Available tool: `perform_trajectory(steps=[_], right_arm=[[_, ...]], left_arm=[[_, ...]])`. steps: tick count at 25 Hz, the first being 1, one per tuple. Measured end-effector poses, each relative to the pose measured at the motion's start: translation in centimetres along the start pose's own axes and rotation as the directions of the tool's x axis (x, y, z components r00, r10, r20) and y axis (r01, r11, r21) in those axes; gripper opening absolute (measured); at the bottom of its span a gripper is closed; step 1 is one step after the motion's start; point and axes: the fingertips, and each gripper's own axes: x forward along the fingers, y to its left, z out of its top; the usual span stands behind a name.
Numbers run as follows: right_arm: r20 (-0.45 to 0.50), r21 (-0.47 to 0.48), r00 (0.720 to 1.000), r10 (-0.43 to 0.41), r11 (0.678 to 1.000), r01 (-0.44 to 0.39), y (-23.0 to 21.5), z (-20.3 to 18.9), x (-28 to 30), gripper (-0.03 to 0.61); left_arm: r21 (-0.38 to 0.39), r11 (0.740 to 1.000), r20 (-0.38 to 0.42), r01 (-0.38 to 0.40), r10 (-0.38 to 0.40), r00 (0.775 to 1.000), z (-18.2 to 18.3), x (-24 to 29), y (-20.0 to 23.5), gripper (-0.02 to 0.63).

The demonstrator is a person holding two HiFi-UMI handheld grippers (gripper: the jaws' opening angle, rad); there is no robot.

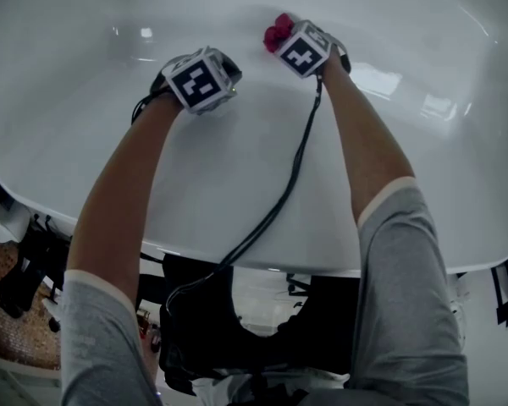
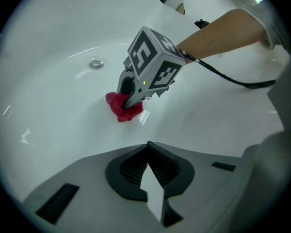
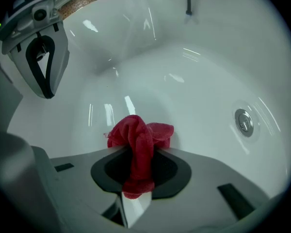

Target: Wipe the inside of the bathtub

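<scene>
Two grippers reach down into the white bathtub [image 1: 237,150], one held in each of the person's hands, with both bare forearms stretched over the near rim and grey sleeves pushed up to the elbows. The right gripper [image 3: 136,155] has its jaws clamped on a red cloth [image 3: 139,132]; the cloth runs up between the dark pads and bunches into a crumpled wad past the tips, pressed against the curved floor of the tub. From the left gripper view the same wad shows under the nose of the right gripper, lying on the white surface not far from the round metal drain [image 2: 95,62], which sits farther along the tub floor. In the right gripper view the drain appears off to the right of the cloth, apart from it. The left gripper [image 2: 147,150] has its jaws brought together at the tips with nothing between them, and only bare white tub shows ahead of it; it is held beside the right gripper, near it but not touching, and whether it rests on the tub wall cannot be told. A black cable [image 1: 295,172] trails from the right gripper back over the rim toward the person.
</scene>
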Motion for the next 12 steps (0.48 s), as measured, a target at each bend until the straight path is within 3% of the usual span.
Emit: perform_trajectory(steps=[4,8,12], right_arm=[[-0.041,0.015,0.998,0.046,0.999,-0.045,0.5,-2.2,-0.6,0.098],[-0.045,0.034,0.999,0.004,0.999,-0.003,-0.2,-5.4,-1.6,0.098],[-0.05,0.063,0.998,-0.028,0.998,0.031,0.2,-5.1,-1.6,0.098]], left_arm=[[0.007,1.0,0.018,-0.027,0.027,0.999,0.5,-1.5,0.2,0.005],[0.004,0.998,0.046,-0.056,0.056,0.997,0.9,-2.9,0.4,0.005],[-0.005,0.998,0.062,-0.063,0.063,0.996,0.0,-3.6,0.0,0.005]])
